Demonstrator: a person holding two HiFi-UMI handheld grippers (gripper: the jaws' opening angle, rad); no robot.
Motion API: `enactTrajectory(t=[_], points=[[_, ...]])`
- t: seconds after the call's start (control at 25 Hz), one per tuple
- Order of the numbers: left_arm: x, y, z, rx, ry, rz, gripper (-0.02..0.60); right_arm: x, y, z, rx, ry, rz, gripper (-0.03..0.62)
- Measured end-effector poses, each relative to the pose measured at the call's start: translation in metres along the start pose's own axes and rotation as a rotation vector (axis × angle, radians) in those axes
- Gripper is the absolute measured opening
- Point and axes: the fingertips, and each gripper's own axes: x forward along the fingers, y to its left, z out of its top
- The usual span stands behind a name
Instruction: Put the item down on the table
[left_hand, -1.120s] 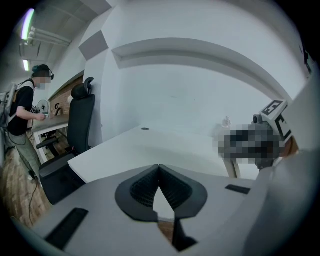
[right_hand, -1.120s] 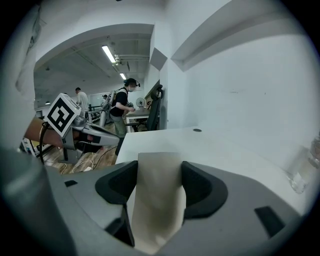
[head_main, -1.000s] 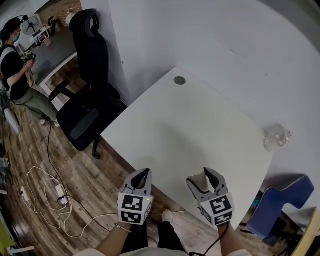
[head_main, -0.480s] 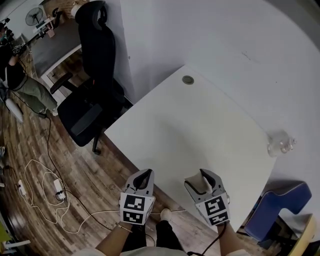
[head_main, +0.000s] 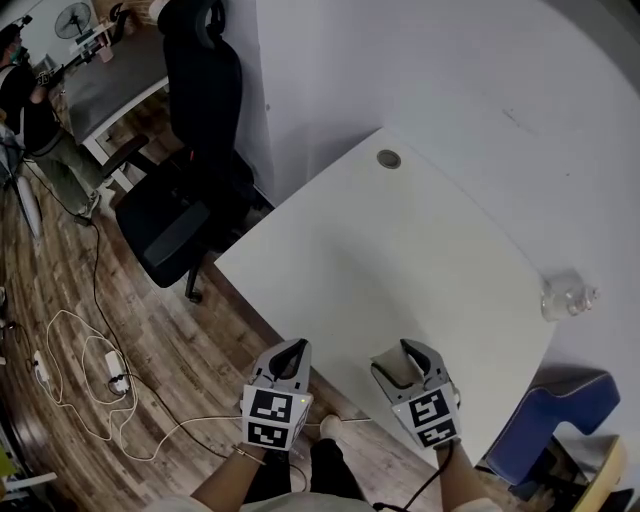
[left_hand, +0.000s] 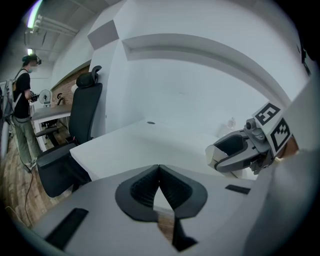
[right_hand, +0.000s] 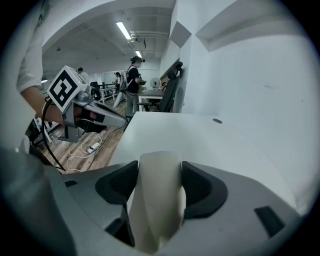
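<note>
My right gripper (head_main: 398, 358) is shut on a cream, rounded item (head_main: 399, 373) and hovers over the near edge of the white table (head_main: 400, 250). In the right gripper view that item (right_hand: 157, 200) fills the gap between the dark pads (right_hand: 200, 187). My left gripper (head_main: 292, 350) hangs beside it to the left, at the table's front edge, shut with its jaws touching and nothing between them. The left gripper view shows its own closed tips (left_hand: 159, 172) and the right gripper (left_hand: 235, 152) with the pale item (left_hand: 213, 154).
A clear bottle (head_main: 568, 297) stands at the table's right edge, and a round grommet (head_main: 388, 158) sits at its far corner. A black office chair (head_main: 190, 150) is to the left. Cables (head_main: 90, 370) lie on the wooden floor. A blue seat (head_main: 550, 415) stands at lower right, and a person (head_main: 25, 90) stands far left.
The head view has drifted, so the table and chair sit slightly further right in the picture. Both grippers keep their places and their grip.
</note>
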Motion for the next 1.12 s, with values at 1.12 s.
enactTrajectory(t=[1.12], points=[[0.005,0.016,-0.003,0.019,0.023,-0.040,0.017,0.039,0.009,-0.022,0.004,0.188,0.068,0.295]])
